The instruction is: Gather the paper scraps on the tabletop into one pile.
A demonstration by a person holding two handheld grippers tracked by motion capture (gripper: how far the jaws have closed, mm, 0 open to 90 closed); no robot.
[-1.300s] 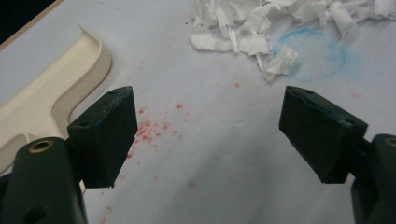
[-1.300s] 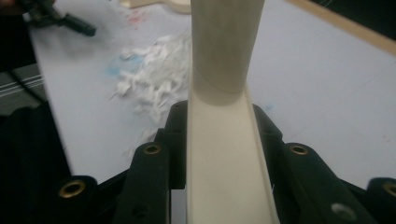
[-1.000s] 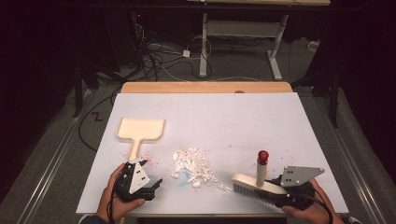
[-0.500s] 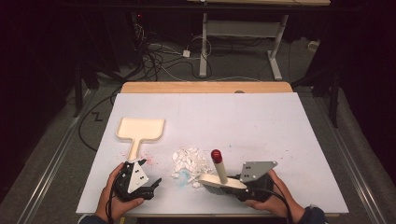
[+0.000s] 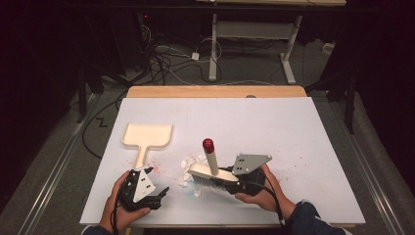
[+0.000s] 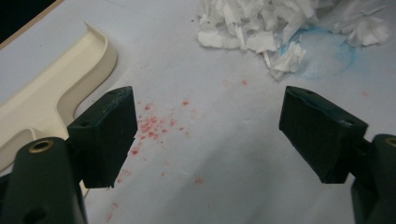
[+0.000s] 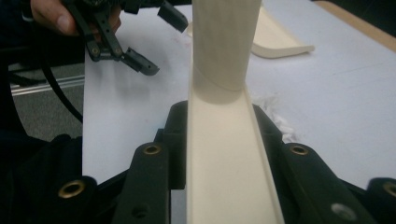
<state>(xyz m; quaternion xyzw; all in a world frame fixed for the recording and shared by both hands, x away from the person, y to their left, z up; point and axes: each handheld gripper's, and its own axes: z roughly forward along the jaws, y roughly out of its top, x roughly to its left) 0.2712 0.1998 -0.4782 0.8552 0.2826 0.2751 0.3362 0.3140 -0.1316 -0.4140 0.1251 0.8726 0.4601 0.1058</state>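
A cream hand brush (image 5: pixel 209 169) with a red-tipped handle stands bristles-down on the white table (image 5: pixel 274 127). My right gripper (image 5: pixel 222 178) is shut on its head from the right, the jaws clamping both sides of the brush (image 7: pixel 224 140). The bristles touch a pile of white paper scraps (image 5: pixel 191 164), which lies just left of the brush. A cream dustpan (image 5: pixel 147 136) lies flat farther left. My left gripper (image 5: pixel 157 182) rests open near the front edge, below the dustpan's handle, with nothing between its jaws (image 6: pixel 205 130). The paper scraps (image 6: pixel 261 23) lie ahead of it.
Red specks (image 6: pixel 154 123) and a blue stain (image 6: pixel 322 51) mark the table surface. A wooden strip (image 5: pixel 215 91) runs along the table's far edge. Cables and a desk frame (image 5: pixel 249 44) stand on the floor beyond.
My right gripper has carried the brush leftward along the front of the table, up against the paper scraps. The left gripper has stayed put.
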